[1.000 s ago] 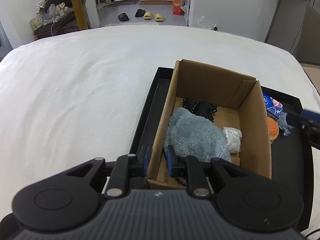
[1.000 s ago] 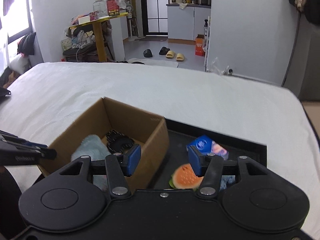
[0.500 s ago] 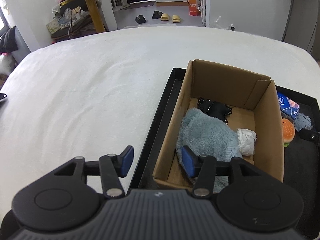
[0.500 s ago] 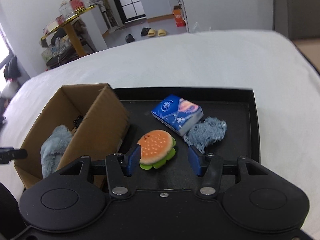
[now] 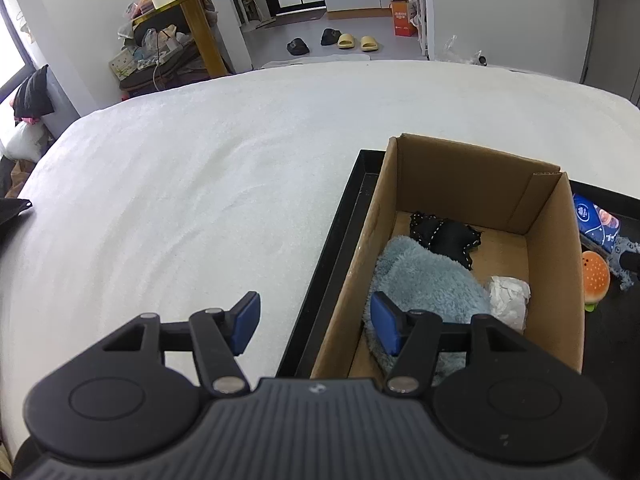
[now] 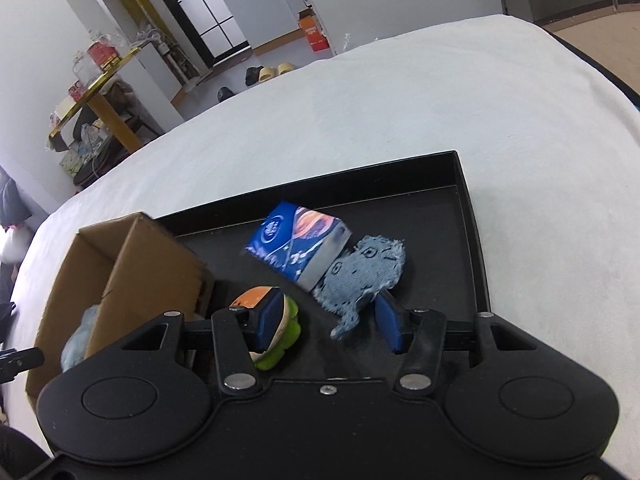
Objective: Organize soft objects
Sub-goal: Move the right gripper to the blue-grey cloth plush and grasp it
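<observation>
right gripper point(image 6: 326, 322) has its fingers spread wide with nothing between them, low over the black tray point(image 6: 468, 216). The frayed denim patch point(image 6: 362, 274) sits just ahead of the gap, its ragged tail dangling between the two fingers, closer to the right one. The burger plush point(image 6: 280, 320) is right up against the left finger, partly hidden behind it. Just past both is the blue tissue pack point(image 6: 298, 242), which overlaps the far edge of the denim

my guess is the denim is the next pick. To do it well I'd shift a touch toward the right finger so the burger stays outside the grip, drop until the tips brush the tray floor, and pinch the bunched middle of the cloth, not that thin tail, or it'll slip out. Lift slowly since the tissue pack is leaning on it and could get dragged

left gripper point(image 5: 314, 326) is also released and holding nothing. Its left finger hangs over the white bed point(image 5: 200, 184), its right one over the cardboard box point(image 5: 480, 172), above the fluffy blue cloth point(image 5: 428, 280), with a black fabric piece point(image 5: 444, 236) and a white wad point(image 5: 508, 296) further in. That box looks like where the denim should land
</observation>
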Available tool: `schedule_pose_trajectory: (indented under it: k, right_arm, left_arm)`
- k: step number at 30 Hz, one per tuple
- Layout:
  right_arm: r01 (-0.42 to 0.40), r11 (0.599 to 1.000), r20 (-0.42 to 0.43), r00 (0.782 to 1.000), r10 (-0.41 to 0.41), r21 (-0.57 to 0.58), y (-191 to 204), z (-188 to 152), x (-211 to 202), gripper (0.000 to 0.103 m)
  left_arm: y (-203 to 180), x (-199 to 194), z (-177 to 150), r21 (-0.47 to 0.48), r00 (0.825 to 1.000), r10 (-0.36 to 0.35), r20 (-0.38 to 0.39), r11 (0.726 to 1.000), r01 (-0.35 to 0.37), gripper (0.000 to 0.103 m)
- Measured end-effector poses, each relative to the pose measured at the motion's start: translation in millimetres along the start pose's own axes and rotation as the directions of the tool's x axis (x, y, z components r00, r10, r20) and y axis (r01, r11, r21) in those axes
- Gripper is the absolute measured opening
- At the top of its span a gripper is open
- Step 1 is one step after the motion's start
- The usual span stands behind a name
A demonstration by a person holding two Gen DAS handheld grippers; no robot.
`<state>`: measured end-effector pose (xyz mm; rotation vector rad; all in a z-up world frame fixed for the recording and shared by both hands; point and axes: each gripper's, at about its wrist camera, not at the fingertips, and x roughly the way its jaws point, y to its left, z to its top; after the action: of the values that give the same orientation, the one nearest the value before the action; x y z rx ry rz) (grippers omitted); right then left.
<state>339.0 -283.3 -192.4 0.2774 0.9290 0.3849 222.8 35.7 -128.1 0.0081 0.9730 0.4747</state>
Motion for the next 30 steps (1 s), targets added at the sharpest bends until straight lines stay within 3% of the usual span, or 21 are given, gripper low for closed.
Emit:
schedule_pose_trajectory:
  k: [3, 4, 6, 13, 19, 30]
  right_arm:
    - [0.001, 1.0, 0.015, 1.0, -0.002, 0.024, -8, 2, 7, 0.051]
    - [0.01, 0.999, 0.012, 1.0, -0.01, 0.032, -11, 3, 11, 0.047]
    - [0.023, 0.999, -0.001, 1.0, -0.023, 0.045, -16, 2, 17, 0.029]
    - [0.015, 1.0, 0.005, 1.0, -0.015, 0.003, -14, 1, 9, 0.012]
    - [0.031, 0.999, 0.011, 0.999, -0.031, 0.01, -16, -1, -6, 0.004]
    - [0.029, 0.999, 0.082, 0.996, -0.031, 0.028, -7, -1, -40, 0.003]
  left_arm:
    - [-4, -1, 1, 0.018, 1.0, 0.009, 0.0, 1.0, -0.009, 0.06]
    - [-5, -1, 1, 0.023, 1.0, 0.011, 0.001, 1.0, -0.011, 0.06]
    - [-7, 0, 0, 0.031, 1.0, 0.017, 0.002, 0.999, -0.018, 0.06]
    - [-17, 8, -2, 0.043, 1.0, 0.023, -0.018, 0.999, -0.022, 0.061]
    - [-17, 7, -4, 0.035, 0.999, 0.032, -0.018, 0.999, -0.031, 0.061]
    - [-7, -8, -7, 0.007, 1.0, 0.01, 0.013, 1.0, -0.01, 0.062]
